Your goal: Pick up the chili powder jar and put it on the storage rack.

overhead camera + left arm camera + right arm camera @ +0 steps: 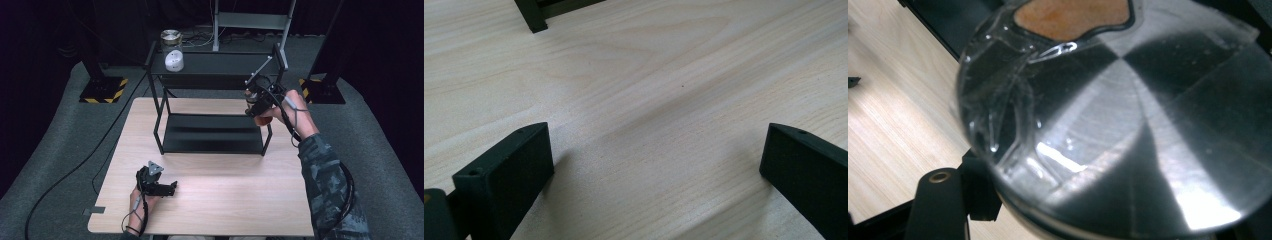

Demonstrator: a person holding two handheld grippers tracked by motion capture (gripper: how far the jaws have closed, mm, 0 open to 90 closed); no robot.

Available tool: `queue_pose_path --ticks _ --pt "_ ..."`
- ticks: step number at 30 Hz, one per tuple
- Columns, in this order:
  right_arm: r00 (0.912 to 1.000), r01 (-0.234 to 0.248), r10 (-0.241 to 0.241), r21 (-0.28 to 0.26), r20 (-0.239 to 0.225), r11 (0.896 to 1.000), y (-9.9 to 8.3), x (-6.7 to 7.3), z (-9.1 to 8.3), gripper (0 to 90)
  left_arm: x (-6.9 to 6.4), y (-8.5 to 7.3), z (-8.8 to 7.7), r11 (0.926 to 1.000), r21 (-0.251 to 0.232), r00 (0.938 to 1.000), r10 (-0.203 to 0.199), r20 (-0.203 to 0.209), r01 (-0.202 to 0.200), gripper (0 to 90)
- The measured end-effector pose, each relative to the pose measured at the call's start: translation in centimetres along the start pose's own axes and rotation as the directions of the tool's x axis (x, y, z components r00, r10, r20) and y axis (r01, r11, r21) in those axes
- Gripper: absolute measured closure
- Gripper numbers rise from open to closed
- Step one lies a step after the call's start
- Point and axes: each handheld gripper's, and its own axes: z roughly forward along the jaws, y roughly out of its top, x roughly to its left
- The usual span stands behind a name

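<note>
My right gripper (253, 106) is shut on a clear jar (1128, 125) with a shiny metal lid and brown contents. It holds the jar in the air at the right end of a black two-tier rack (215, 134), between the two shelves. In the right gripper view one black finger (940, 207) shows at the jar's left side; the other is hidden behind the lid. My left gripper (170, 188) rests low over the wooden table (225, 200) near its front left. Its jaws (656, 150) stand wide open with bare wood between them.
A second jar (172, 50) with a metal lid and white contents stands at the left end of the rack's top shelf (225, 64). A rack foot (531, 17) is ahead of the left gripper. Dark stand bases sit on the grey floor behind the table.
</note>
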Motion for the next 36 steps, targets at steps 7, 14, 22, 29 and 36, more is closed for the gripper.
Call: queue_pose_path --ticks 7,14,22,29,36 --pt "1.0000 -0.002 0.002 -0.002 0.010 1.000 0.9 -0.1 -0.5 30.7 0.0 0.0 0.0 1.0000 0.001 1.0000 0.000 0.000 0.000 0.2" --pt "0.9998 -0.005 0.005 -0.015 0.019 1.000 1.7 -0.1 -1.2 30.6 0.0 0.0 0.0 1.0000 0.001 1.0000 0.000 0.000 0.000 0.2" --pt "0.9996 -0.001 0.001 -0.017 0.029 1.000 2.6 -0.1 -1.8 30.6 0.0 0.0 0.0 1.0000 0.001 1.0000 0.000 0.000 0.000 0.2" --pt "0.9992 -0.004 0.005 -0.022 0.040 1.000 3.2 -0.2 -2.3 30.6 0.0 0.0 0.0 1.0000 0.001 1.0000 0.000 0.000 0.000 0.2" --pt "0.9985 -0.006 0.008 -0.034 0.054 0.999 3.6 0.0 -2.9 30.6 0.0 0.0 0.0 1.0000 0.002 1.0000 0.000 0.000 0.000 0.2"
